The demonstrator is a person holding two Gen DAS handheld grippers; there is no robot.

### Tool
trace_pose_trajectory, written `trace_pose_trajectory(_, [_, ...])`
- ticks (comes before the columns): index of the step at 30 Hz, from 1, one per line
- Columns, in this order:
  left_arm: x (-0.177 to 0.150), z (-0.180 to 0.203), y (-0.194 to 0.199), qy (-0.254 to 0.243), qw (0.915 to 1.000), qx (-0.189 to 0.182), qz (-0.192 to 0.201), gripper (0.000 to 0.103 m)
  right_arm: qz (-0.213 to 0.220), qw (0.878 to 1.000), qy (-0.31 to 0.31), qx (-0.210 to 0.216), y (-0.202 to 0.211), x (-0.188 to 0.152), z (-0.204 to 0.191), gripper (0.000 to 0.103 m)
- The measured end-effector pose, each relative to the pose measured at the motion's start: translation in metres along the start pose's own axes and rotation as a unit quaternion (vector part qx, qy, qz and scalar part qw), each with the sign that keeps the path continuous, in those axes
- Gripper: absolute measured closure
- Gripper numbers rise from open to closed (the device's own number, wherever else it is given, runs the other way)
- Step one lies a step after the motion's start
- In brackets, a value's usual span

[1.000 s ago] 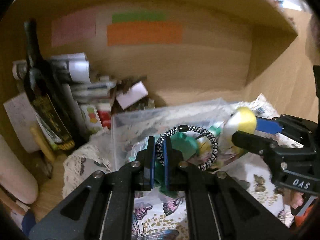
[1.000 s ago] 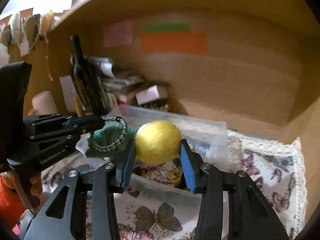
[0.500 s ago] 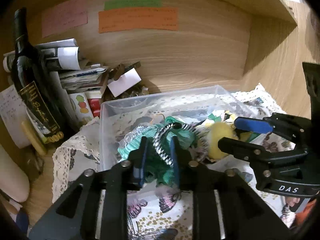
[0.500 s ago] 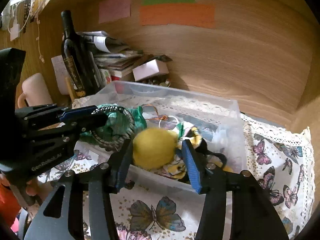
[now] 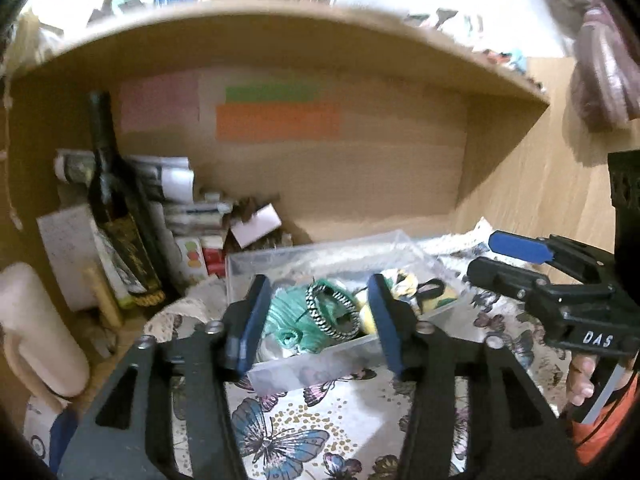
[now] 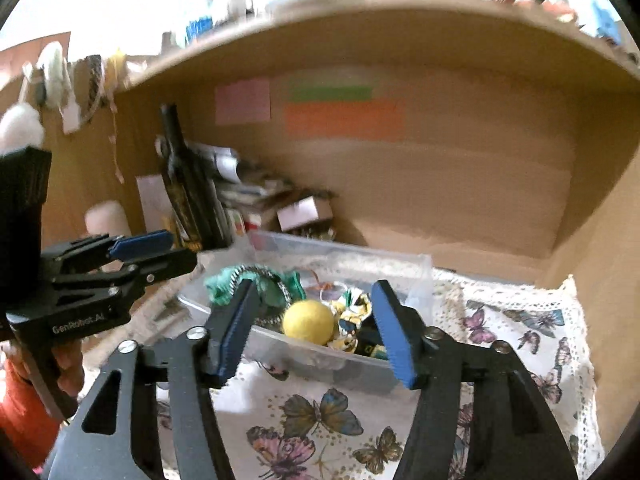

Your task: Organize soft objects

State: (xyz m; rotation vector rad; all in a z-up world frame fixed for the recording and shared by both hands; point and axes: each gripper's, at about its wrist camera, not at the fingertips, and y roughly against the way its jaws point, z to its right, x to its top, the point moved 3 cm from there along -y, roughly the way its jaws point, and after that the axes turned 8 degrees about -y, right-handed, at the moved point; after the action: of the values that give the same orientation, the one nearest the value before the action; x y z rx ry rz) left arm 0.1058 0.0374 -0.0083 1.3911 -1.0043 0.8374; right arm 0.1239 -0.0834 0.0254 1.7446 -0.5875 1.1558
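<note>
1. Near the tub (image 5: 320, 364), both grippers empty now: left gripper (image 5: 316, 320) with jaws wide apart, right gripper (image 6: 314, 328) likewise spread, against half a second ago, when each was loosening just above the contents.
2. A second back, clamped on loads: hair tie (image 5: 332, 312) in the left, yellow ball (image 6: 308, 322) in the right. Both now resting inside the tub, untouched by any pad.
3. Pulled back toward the near side and raised, judging by the smaller tub and the newly visible shelf edge (image 5: 280, 36) at the top of both views.
4. Meaning for the task: two soft items deposited, this drop probably complete; likely free to fetch more, though no loose soft item visible on the butterfly cloth (image 6: 320, 432).
5. Hair tie lying on the green cloth (image 5: 288, 316) at the tub's left, ring tilted, its long axis running from far left to near right, opening facing up and toward the camera.
6. Ball round, so no axis; sitting right of the tie, beside patterned scrunchies (image 6: 352, 316).
7. Tub's long axis running left to right across the cloth, wine bottle (image 5: 116, 208) and papers well behind on the left.
</note>
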Motion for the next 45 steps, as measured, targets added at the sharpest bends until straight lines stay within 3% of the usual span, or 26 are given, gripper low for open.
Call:
trace_pose_trajectory(2, [0.002, 0.003, 0.014, 0.002, 0.9999, -0.002, 0.015, 0.038, 0.014, 1.000, -0.003, 0.000, 0.011, 0.002, -0.002, 0.044])
trace_pose_trajectory(4, [0.002, 0.005, 0.026, 0.001, 0.9996, -0.001, 0.027, 0.032, 0.028, 1.000, -0.006, -0.002, 0.022, 0.003, -0.004, 0.027])
trace_pose_trajectory(6, [0.003, 0.007, 0.036, 0.001, 0.9993, -0.002, 0.037, 0.018, 0.048, 0.999, -0.010, -0.007, 0.033, 0.003, -0.006, 0.019])
trace_pose_trajectory(9, [0.002, 0.011, 0.049, -0.001, 0.9986, 0.006, 0.053, 0.004, 0.061, 0.998, -0.007, -0.007, 0.044, 0.002, -0.010, 0.018])
trace_pose_trajectory(11, [0.002, 0.013, 0.054, -0.002, 0.9981, 0.011, 0.060, 0.001, 0.065, 0.998, -0.008, -0.010, 0.047, 0.000, -0.013, 0.015])
trace_pose_trajectory(13, [0.002, 0.015, 0.061, -0.004, 0.9979, 0.008, 0.064, 0.001, 0.070, 0.997, -0.008, -0.011, 0.051, -0.001, -0.014, 0.005])
trace_pose_trajectory(15, [0.001, 0.018, 0.064, -0.005, 0.9979, 0.003, 0.064, 0.000, 0.078, 0.997, -0.008, -0.017, 0.057, -0.003, -0.015, 0.002])
trace_pose_trajectory(45, [-0.003, 0.020, 0.066, -0.007, 0.9978, -0.002, 0.066, 0.000, 0.090, 0.996, -0.010, -0.013, 0.070, -0.006, -0.019, 0.000])
